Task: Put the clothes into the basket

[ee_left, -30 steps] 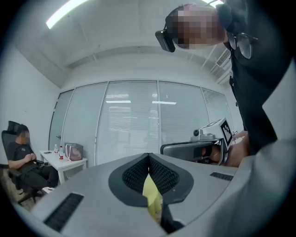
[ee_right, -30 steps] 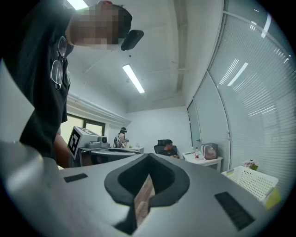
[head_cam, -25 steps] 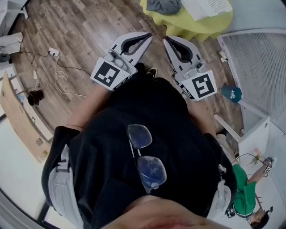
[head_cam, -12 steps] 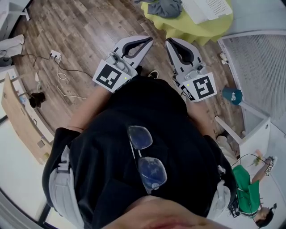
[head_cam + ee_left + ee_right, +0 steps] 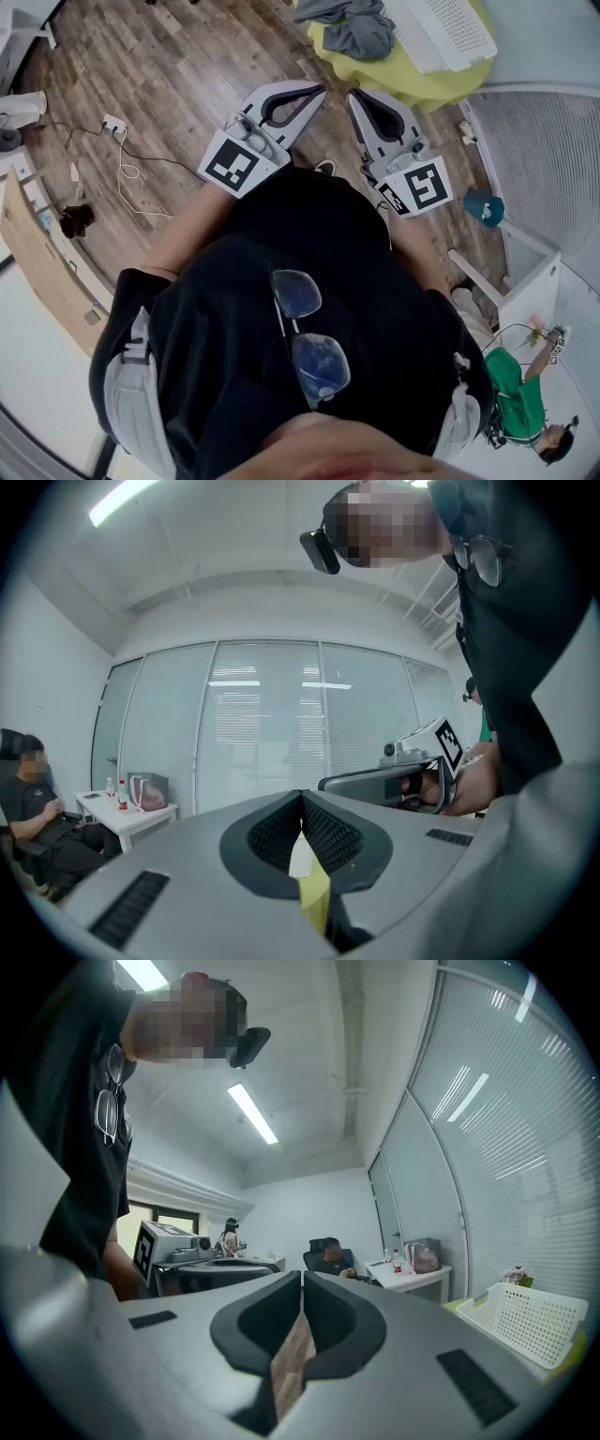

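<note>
Grey clothes (image 5: pixel 354 28) lie in a heap on a yellow-green covered table (image 5: pixel 412 77) at the top of the head view. A white mesh basket (image 5: pixel 441 28) sits beside them on that table and shows at the lower right of the right gripper view (image 5: pixel 530 1321). My left gripper (image 5: pixel 317 90) and right gripper (image 5: pixel 352 95) are held side by side above the wood floor, a short way in front of the table. Both are shut with nothing between their tips. The left gripper's jaws (image 5: pixel 302 796) meet, and so do the right gripper's (image 5: pixel 302 1276).
A white cable and power strip (image 5: pixel 117 127) lie on the floor at the left, near a wooden shelf (image 5: pixel 47 253). A teal object (image 5: pixel 483 206) stands at the right by a blind-covered glass wall. A seated person (image 5: pixel 37 808) is next to a white desk (image 5: pixel 122 813).
Both grippers and my body have moved toward the table. The clothes and basket have slid further into the head view from the top.
</note>
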